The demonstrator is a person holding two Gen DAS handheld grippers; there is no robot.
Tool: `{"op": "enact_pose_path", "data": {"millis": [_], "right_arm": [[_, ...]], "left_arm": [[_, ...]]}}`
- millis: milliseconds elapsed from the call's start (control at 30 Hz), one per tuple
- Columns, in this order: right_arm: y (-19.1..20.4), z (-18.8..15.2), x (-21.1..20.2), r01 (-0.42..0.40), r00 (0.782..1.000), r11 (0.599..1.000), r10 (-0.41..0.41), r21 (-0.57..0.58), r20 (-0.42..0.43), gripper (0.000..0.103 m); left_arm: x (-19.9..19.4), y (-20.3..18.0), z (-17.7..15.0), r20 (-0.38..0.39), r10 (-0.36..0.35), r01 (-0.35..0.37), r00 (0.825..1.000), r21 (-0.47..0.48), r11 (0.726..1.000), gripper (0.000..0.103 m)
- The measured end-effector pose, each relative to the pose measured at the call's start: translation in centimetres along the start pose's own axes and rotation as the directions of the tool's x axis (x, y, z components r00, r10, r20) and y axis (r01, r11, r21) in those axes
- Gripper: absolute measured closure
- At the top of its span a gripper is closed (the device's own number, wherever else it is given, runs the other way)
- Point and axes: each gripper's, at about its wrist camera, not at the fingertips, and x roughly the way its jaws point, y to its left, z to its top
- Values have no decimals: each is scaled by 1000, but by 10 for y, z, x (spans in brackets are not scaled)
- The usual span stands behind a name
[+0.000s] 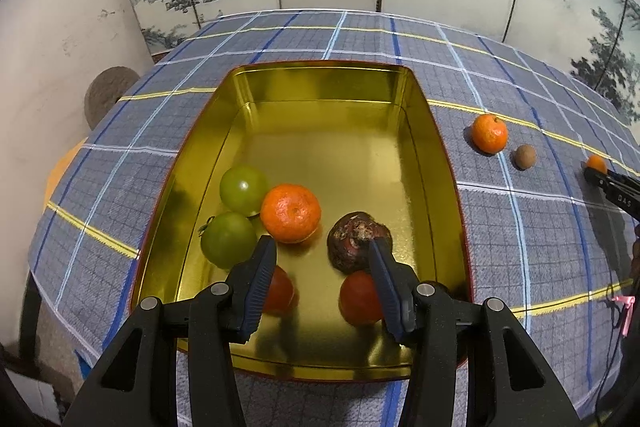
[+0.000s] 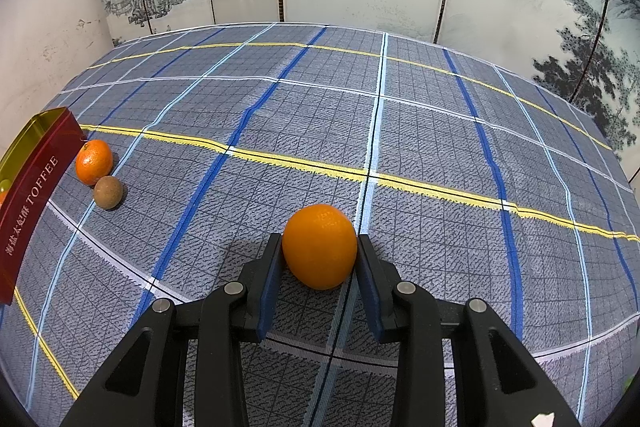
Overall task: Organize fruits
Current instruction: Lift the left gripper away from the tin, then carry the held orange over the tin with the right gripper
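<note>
Mid-sort on the plaid tablecloth (image 2: 400, 107): my right gripper (image 2: 319, 251) is clamped on an orange (image 2: 319, 251) at lower centre of its view, pads against both sides. My left gripper (image 1: 322, 255) hangs parted and empty over the gold tin (image 1: 320, 83), where six fruits already lie. I judge three remain: the held orange, plus a mandarin (image 2: 94, 162) and brown fruit (image 2: 107, 191) at the left edge, beside the tin.
</note>
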Motion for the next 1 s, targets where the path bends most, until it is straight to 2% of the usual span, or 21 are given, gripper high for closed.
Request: {"op": "enact_pose_path", "data": {"millis": [300,367,600,800,1000], "right_arm": [[-6,0,-1,12,1000,1000,-12,18,-2,72],[-4,-1,-3,9,1000,1000,-9,23,-4,72],[7,-1,-10,-8,1000,1000,8,14,3,73],[27,4,-25,-46,999,999,46,-17,28,73],[65,11,-35,-113,992,990,117,-78,42,73]], "left_arm": [[-6,4,-2,8,-9,9,1000,-22,1000,44],[-8,5,-2,9,-9,9,1000,-31,999,39],[-15,7,-1,27,-15,16,1000,-39,999,34],[-20,9,-1,39,-20,22,999,-48,999,29],[-23,10,-2,45,-19,22,999,-55,998,29]]}}
